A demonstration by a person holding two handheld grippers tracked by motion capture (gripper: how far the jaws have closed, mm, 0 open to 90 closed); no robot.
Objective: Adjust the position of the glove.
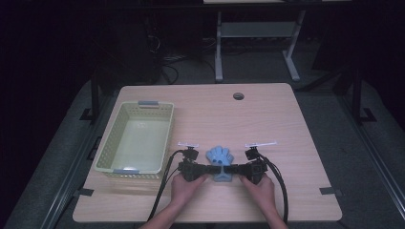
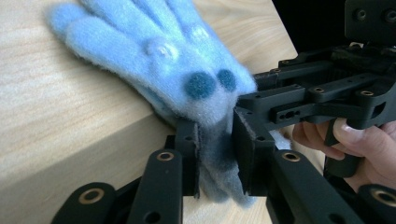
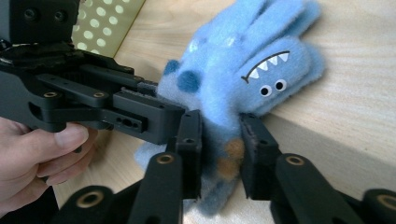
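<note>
The wooden table fills the middle of the high view. On its surface, at about 9 o'clock from the table's centre, stands a pale yellow perforated basket. At roughly 6 o'clock from the centre, just right of the basket's near corner, lies a fuzzy light-blue glove, its fingers fanned toward 12 o'clock and its cuff toward the person. A cartoon face with white teeth and two eyes shows on one finger in the right gripper view. The left gripper reaches in from 9 o'clock of the glove and the right gripper from 3 o'clock, tips nearly meeting at the cuff. Each has its jaws drawn close together, pinching the cuff fabric between the black pads, as both gripper views show
</note>
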